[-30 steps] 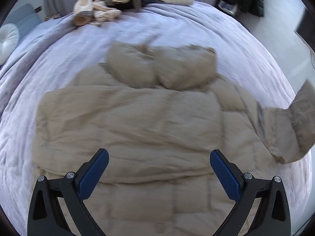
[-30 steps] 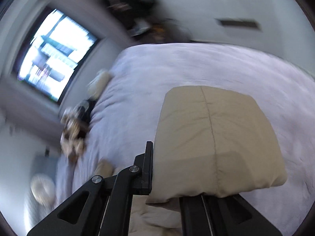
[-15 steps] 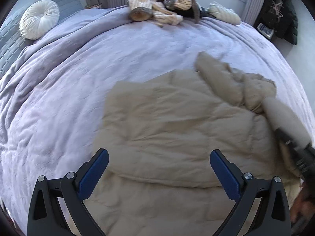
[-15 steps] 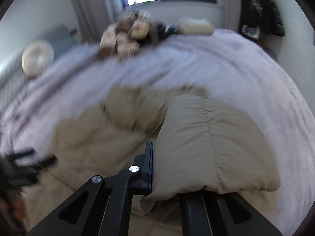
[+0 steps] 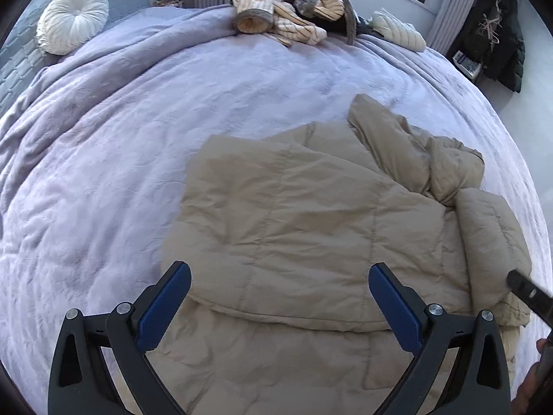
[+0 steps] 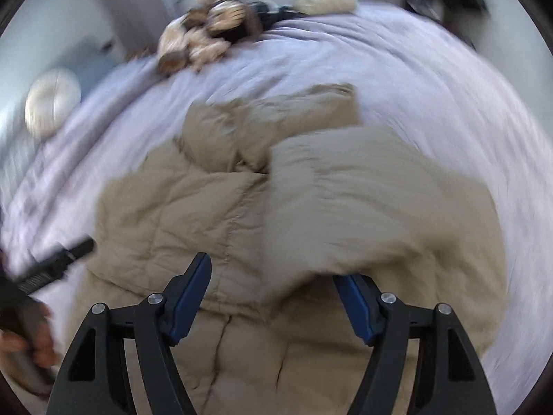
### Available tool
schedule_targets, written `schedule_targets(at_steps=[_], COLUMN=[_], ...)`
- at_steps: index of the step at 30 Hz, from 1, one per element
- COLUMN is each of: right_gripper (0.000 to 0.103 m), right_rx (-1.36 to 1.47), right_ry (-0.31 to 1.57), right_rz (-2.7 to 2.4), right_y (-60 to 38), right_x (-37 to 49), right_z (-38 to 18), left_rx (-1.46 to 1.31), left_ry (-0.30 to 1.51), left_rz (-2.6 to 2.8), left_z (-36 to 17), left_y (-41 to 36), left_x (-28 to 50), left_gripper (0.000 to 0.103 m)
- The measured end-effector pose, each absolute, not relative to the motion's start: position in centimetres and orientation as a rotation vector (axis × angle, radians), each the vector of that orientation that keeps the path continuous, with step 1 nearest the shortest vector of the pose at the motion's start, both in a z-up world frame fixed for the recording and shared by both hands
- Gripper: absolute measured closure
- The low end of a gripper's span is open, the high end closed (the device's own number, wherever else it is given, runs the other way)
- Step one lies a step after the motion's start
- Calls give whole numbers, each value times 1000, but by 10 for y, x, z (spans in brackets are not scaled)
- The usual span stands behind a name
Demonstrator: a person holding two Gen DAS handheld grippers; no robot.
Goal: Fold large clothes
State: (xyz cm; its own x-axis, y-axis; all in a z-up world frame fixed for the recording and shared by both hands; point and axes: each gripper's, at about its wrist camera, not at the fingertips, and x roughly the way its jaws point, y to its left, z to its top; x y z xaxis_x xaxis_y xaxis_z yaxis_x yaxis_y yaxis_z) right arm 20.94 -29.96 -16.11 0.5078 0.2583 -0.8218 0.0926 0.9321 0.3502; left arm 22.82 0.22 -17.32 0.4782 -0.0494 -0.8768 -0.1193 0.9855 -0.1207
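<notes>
A beige puffer jacket (image 5: pixel 304 228) lies spread on the lilac bed cover (image 5: pixel 138 131), back up, hood bunched at its far right. My left gripper (image 5: pixel 280 297) is open and empty, just above the jacket's near part. In the right wrist view the jacket (image 6: pixel 179 207) fills the middle. Its right sleeve (image 6: pixel 352 200) lies folded over the body. My right gripper (image 6: pixel 273 294) is open, the sleeve's end lying loose between the fingers. The right gripper's tip (image 5: pixel 525 290) shows at the left view's right edge.
A heap of striped and cream clothes (image 5: pixel 293 10) lies at the bed's far edge, and it shows blurred in the right wrist view (image 6: pixel 211 24). A round white cushion (image 5: pixel 72 17) sits at the far left. Dark coats (image 5: pixel 501 48) hang at the far right.
My right gripper swung the sleeve in over the jacket's body and opened, letting it go. My left gripper shifted left, still open.
</notes>
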Motion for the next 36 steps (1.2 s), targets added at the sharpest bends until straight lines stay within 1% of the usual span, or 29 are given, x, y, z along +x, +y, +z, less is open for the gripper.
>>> schedule_targets(at_steps=[4,5,6,7,8,11,15,16,18,19,20,21,22,25,28,32,36], right_gripper=[28,37,48,78,92,93,93,90,88,78,54,40,31,31,31,31,31], right_rx=[732,821,874,894,900,805,605,552,452,411,364,329,303,295,345,516,765], right_ry=[1032,1010,997,993,982,940,944,955,1008,1033,1066,1091,1107,1122,1147,1203,1176], right_rz=[19,2,-14,-19,-23,52,223,261,317,324,318,305,302,319,284,154,12], right_y=[-355,-367,-374,-377,-377,-355,-292,-274,-236,-222,-210,-200,-194,-198,-235,-314,-392], right_x=[209,208,209,211,214,229,254,257,263,263,264,265,262,244,218,186,158], right_z=[-184,-189,-193,-196,-194,-176,-156,-154,-159,-162,-166,-169,-172,-171,-175,-194,-216], left_rx=[-180,-185,-192,-203,-215,-294,-395,-406,-432,-447,-461,-474,-492,-525,-539,-577,-584], left_ry=[1093,1097,1104,1109,1110,1092,1076,1070,1057,1051,1047,1048,1057,1101,1149,1201,1242], left_rz=[-7,-16,-27,-34,-34,-28,-51,-53,-59,-64,-69,-77,-100,-187,-285,-387,-386], left_z=[-178,-179,-180,-181,-180,-176,-171,-170,-166,-164,-164,-164,-164,-171,-183,-195,-210], left_y=[-11,-12,-13,-13,-11,8,33,37,45,49,51,53,52,40,21,-3,-17], left_x=[232,232,232,233,232,231,231,230,230,230,230,230,232,237,245,256,272], left_gripper=[0,0,0,0,0,0,0,0,0,0,0,0,0,0,0,0,0])
